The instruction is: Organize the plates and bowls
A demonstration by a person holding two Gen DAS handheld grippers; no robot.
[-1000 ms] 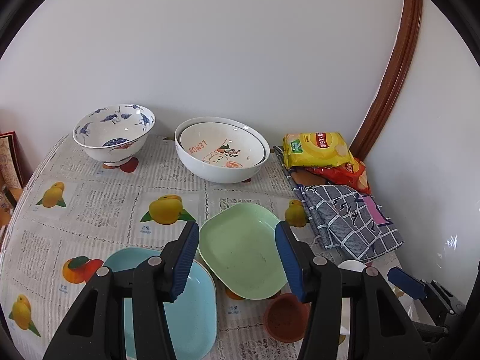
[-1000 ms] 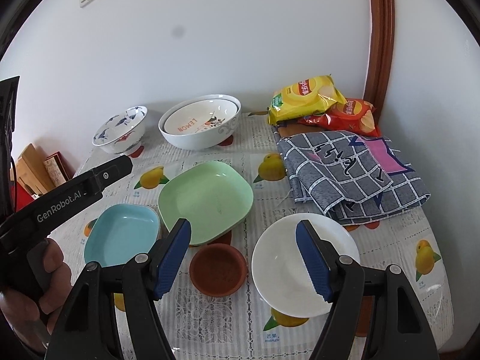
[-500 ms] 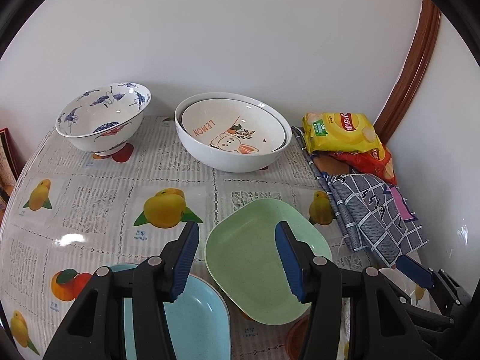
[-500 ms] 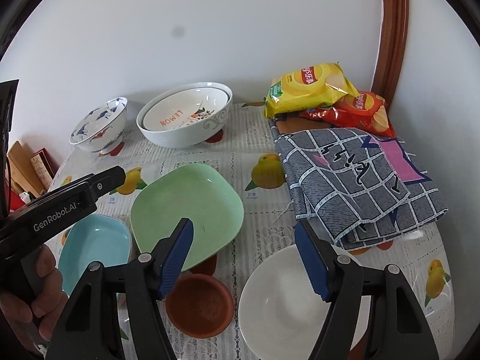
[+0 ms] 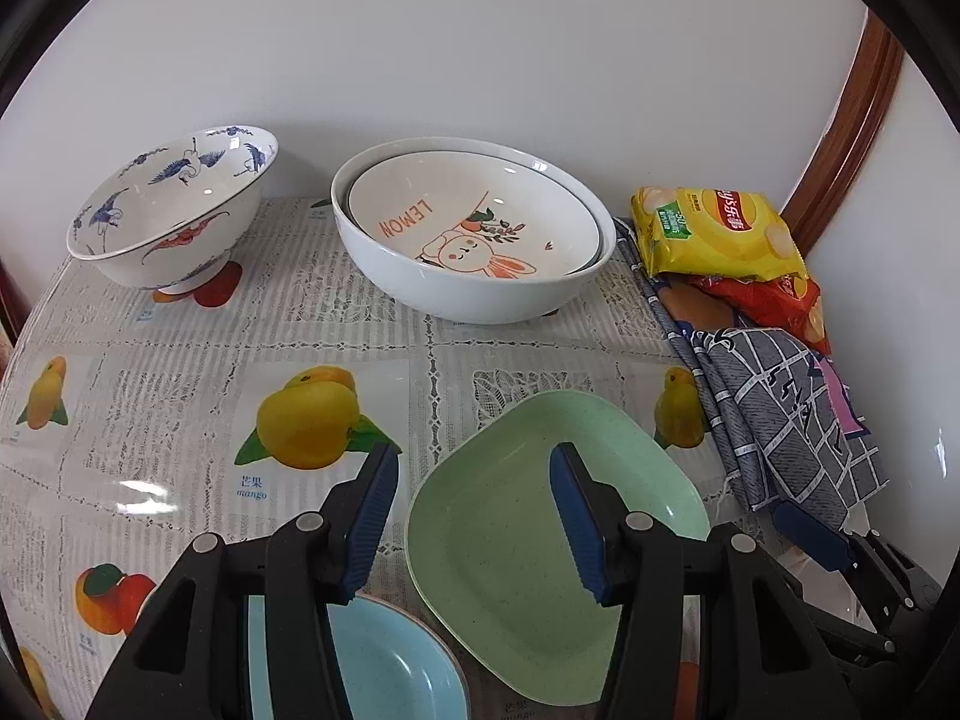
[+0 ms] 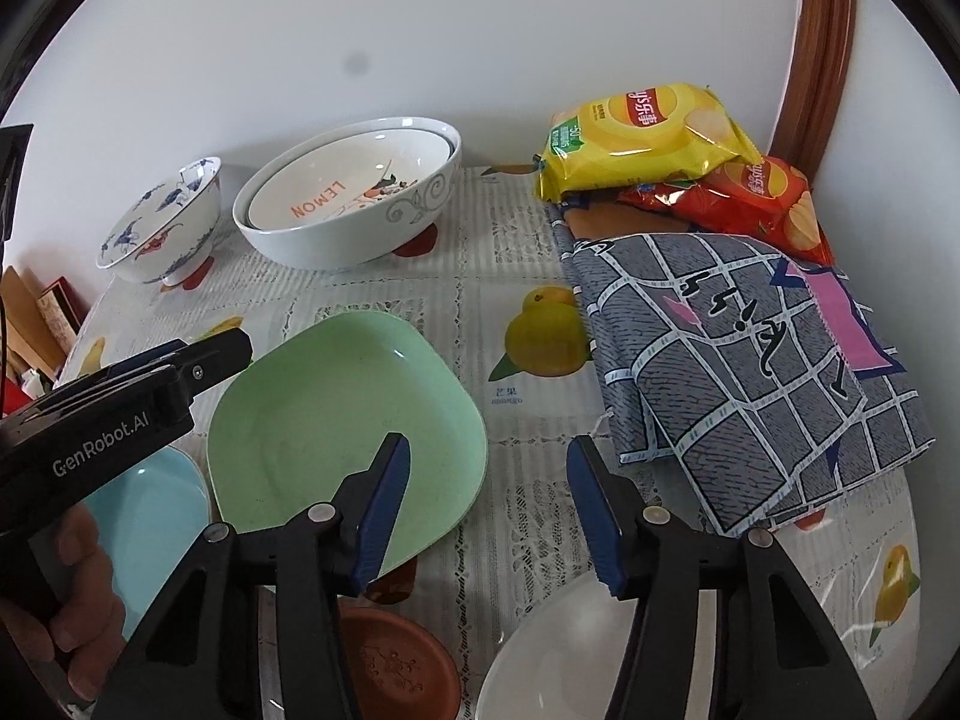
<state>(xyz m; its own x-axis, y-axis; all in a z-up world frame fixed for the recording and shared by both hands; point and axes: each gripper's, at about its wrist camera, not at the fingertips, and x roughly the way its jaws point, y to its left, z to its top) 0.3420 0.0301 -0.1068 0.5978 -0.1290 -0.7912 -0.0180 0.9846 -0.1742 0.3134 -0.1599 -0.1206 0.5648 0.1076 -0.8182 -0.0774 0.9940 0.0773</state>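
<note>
Two hand-held grippers hang over a fruit-print tablecloth (image 5: 180, 372) crowded with dishes. The left gripper (image 5: 474, 516) has its blue fingers apart with nothing between them, straddling the near left rim of a green plate (image 5: 540, 510) without touching it. The right gripper (image 6: 489, 507) is closing its fingers, empty, over the bare cloth just beside the same plate's right edge. A blue plate (image 5: 390, 666) lies just beside the green one, at its near left; a small brown saucer (image 6: 396, 660) and a white plate (image 6: 552, 654) sit at the near edge. Against the wall stand a blue-patterned bowl (image 5: 168, 210) and a large white bowl (image 5: 480, 288) with a "LEMON" bowl (image 5: 474, 222) nested inside. Snack bags (image 6: 648, 138) and a folded grey cloth (image 6: 750, 372) fill the right side
</note>
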